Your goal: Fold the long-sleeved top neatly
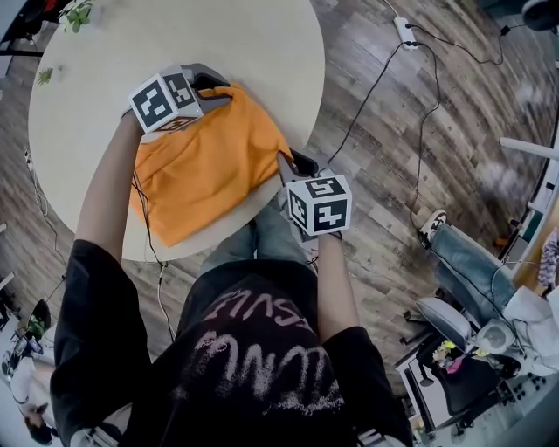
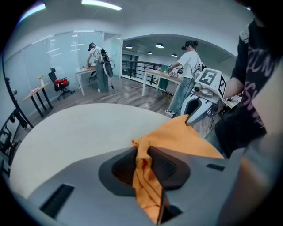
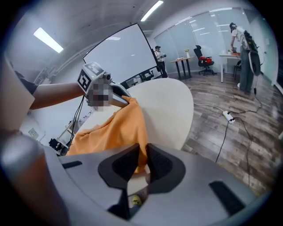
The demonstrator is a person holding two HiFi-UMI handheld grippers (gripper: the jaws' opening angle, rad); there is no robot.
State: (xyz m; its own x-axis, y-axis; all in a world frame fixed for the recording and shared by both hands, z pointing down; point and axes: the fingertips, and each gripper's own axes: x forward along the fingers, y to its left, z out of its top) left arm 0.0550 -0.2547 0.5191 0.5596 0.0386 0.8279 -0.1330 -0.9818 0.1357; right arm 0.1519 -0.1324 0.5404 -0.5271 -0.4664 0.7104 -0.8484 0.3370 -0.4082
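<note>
My left tool (image 2: 142, 154) and right tool (image 3: 141, 154) clamp the orange top (image 1: 205, 166) by thin corner bites; lifting unevenly could slip one, skewing the fold.

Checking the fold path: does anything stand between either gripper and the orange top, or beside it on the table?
Nothing visible does. The left gripper and the right gripper each pinch an edge of the orange fabric top; the pale round table beside it lies bare.

Bright, even office light falls from ceiling strips (image 2: 101, 4) and round downlights (image 2: 159, 45); shadows are soft. Both gripper views bend strongly with dark corners; the head view's right edge smears
</note>
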